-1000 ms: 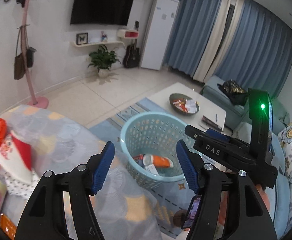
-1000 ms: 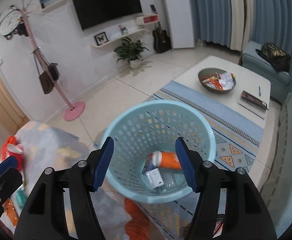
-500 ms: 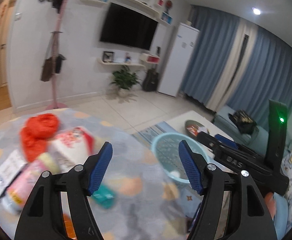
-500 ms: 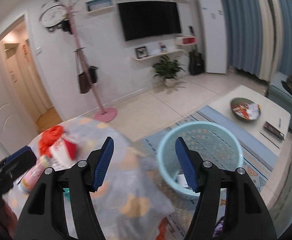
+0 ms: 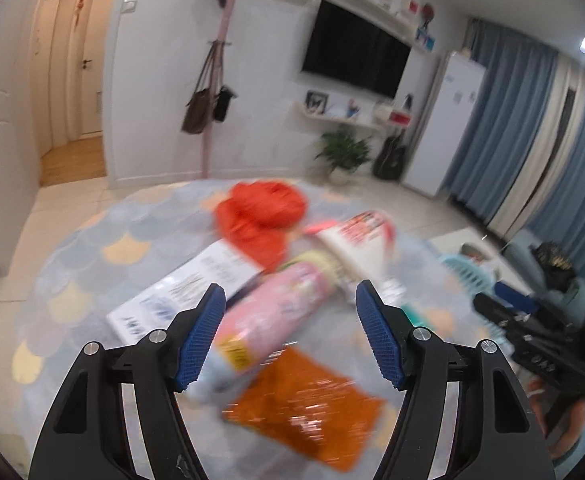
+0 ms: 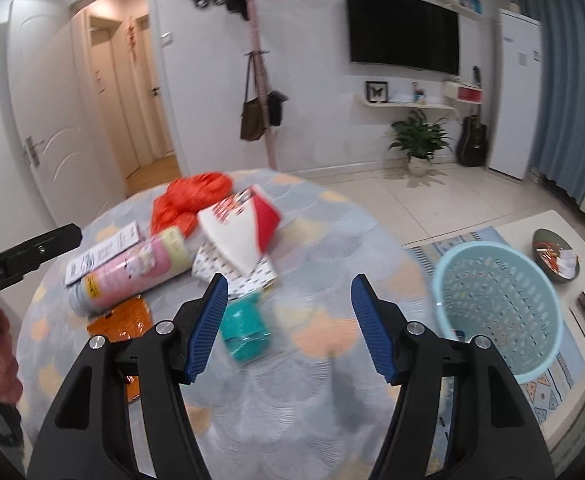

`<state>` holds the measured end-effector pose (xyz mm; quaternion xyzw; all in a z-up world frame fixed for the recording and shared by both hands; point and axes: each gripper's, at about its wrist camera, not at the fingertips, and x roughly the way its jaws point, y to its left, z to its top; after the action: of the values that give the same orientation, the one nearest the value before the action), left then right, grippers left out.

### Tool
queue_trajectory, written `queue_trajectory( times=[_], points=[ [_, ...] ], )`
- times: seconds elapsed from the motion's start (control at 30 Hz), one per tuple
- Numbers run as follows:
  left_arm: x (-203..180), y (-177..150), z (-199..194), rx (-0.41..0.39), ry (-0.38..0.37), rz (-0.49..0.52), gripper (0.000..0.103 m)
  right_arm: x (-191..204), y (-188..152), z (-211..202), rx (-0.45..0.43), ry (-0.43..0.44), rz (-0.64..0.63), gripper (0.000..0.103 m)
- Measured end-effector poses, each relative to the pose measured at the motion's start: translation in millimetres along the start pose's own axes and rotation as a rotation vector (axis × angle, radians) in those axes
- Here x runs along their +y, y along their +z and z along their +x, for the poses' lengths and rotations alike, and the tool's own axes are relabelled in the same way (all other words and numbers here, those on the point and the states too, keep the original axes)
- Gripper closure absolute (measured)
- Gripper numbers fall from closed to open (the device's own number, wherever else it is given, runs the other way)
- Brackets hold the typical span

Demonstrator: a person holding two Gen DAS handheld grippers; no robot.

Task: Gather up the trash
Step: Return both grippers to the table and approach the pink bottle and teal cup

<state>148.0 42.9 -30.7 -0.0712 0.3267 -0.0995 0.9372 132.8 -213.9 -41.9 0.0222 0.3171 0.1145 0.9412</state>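
Trash lies on a round table with a grey scale-pattern cloth (image 6: 332, 240): a pink tube (image 5: 264, 320) (image 6: 132, 276), an orange foil wrapper (image 5: 308, 404) (image 6: 122, 320), a red-and-white carton (image 6: 240, 228), an orange bag (image 5: 260, 212) (image 6: 188, 196), a flat white box (image 5: 188, 292) and a teal cup (image 6: 246, 332). My left gripper (image 5: 290, 340) is open and empty, above the pink tube and the wrapper. My right gripper (image 6: 288, 328) is open and empty, above the table just right of the teal cup. The light-blue basket (image 6: 496, 304) stands on the floor to the right.
A low coffee table (image 6: 572, 240) with a dark bowl (image 6: 556, 256) stands behind the basket. A patterned rug (image 6: 552, 392) lies under the basket. A pink coat stand (image 6: 260, 80) with bags stands beyond the table. A door (image 6: 48, 132) is at the left.
Both grippers have swung left from over the basket to over the table. The trash pile is now in front of them and the basket has slid to the right.
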Motion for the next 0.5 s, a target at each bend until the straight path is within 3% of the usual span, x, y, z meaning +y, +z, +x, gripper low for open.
queue_trajectory(
  times=[0.23,0.5],
  points=[
    [15,-13,34,0.136,-0.021,0.038,0.045,20,-17,34,0.064,0.015,-0.052,0.043],
    [5,-16,51,0.17,0.049,0.135,0.045,23,-21,40,0.093,0.0,-0.086,0.043]
  ],
)
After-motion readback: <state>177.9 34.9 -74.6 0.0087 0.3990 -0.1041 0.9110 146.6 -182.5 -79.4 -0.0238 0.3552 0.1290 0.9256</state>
